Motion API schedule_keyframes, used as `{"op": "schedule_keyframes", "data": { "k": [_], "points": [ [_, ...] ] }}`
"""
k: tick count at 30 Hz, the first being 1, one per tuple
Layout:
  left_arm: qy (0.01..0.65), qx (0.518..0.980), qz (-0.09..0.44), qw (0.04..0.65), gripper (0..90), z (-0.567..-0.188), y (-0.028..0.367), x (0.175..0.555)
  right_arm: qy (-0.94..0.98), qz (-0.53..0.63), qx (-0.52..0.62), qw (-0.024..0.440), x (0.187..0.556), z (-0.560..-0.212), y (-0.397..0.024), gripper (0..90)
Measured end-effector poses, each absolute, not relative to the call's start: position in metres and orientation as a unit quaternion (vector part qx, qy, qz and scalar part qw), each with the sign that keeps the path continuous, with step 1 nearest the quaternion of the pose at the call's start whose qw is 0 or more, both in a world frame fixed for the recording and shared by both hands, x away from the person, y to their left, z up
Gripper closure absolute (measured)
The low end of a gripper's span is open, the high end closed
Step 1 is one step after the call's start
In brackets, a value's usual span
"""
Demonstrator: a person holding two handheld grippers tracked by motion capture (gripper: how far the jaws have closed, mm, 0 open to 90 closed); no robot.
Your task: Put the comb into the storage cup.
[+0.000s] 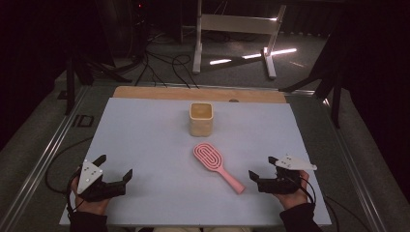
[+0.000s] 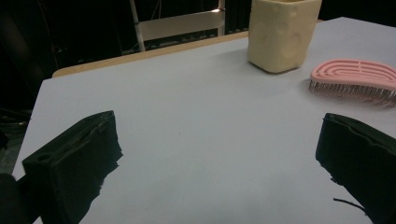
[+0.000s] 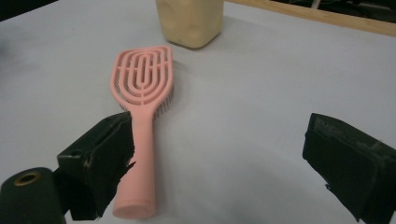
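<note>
The right gripper [image 1: 262, 166], jaws spread wide and empty, sits just right of a pink hairbrush's [image 1: 216, 166] handle end. The brush lies flat mid-bench, below a cream cup [image 1: 200, 118]. The left gripper [image 1: 115, 169], also spread, rests well apart.

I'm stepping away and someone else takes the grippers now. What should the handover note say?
Left gripper: open, empty, resting at the near left of the table.
Right gripper: open, holding nothing; its jaws stand wide, one of them beside the brush handle.
Brush: pink, lying flat mid-table with bristles down and its handle pointing toward the right gripper.
Cup: cream, upright and apart from the brush, beyond its head.
Done: nothing is gripped; brush and cup both sit on the table.
Left: probably grasp the brush by its handle; the cup looks like the likely place for it, though that is a guess.
</note>
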State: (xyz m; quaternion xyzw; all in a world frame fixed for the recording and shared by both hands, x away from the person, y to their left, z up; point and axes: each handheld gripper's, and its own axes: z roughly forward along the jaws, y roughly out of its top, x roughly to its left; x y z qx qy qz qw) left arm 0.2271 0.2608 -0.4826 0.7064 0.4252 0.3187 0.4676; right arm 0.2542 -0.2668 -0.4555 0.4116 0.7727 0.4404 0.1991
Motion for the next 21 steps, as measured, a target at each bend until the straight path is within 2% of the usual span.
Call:
{"op": "schedule_keyframes", "data": {
  "k": [21],
  "points": [
    [0.427,0.708,0.325,0.459,0.0,-0.481,0.261,0.227,0.818,0.385,0.394,0.164,0.289,-0.434,-0.222,9.0]
  ]
}}
